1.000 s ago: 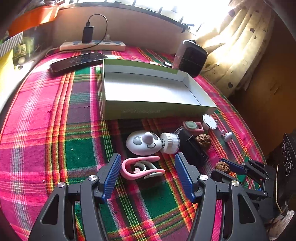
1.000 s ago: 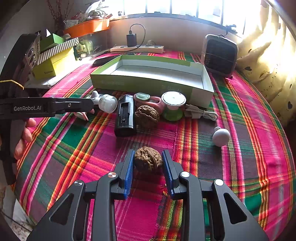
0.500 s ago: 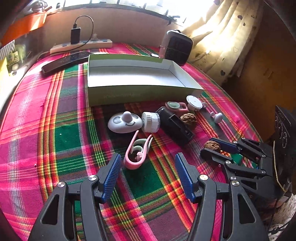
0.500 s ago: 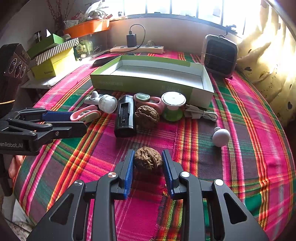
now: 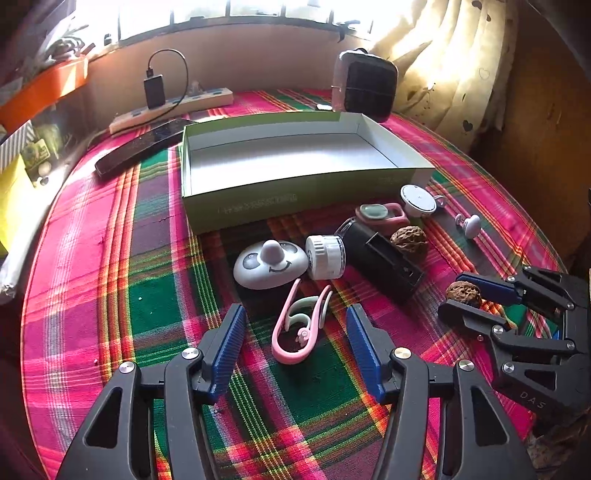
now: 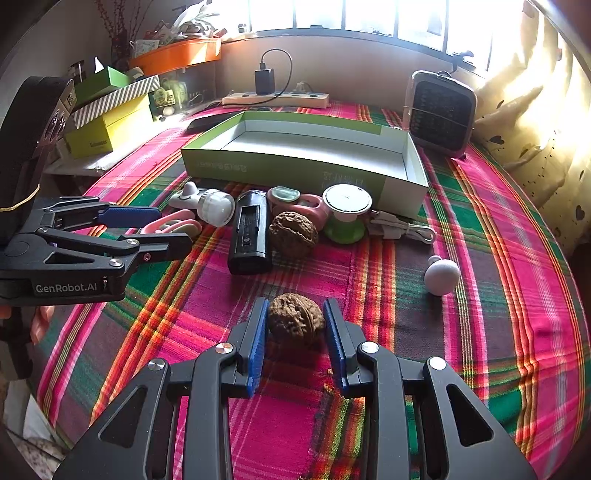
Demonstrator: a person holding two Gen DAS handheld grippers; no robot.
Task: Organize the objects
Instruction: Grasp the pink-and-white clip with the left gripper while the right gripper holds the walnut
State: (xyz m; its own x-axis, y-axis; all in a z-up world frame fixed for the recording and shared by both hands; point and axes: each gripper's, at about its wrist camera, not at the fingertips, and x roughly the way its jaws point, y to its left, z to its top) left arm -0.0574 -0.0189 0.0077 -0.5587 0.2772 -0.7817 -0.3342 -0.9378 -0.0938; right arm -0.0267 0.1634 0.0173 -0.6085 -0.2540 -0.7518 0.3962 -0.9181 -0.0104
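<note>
The right tongs [image 6: 295,332] are clamped on a walnut [image 6: 295,323] on the plaid surface [image 6: 498,332], open cloth all round; the left tongs [image 5: 295,343], wide apart and just closing a little, straddle a pink clip [image 5: 299,328] without touching it; beyond the clip lie the other small items, then the empty green box [image 5: 295,195]; only the right view shows a white cable [image 6: 402,229]; window behind.

Sunlit window [image 6: 369,14], heart-print curtain [image 6: 532,110]
</note>
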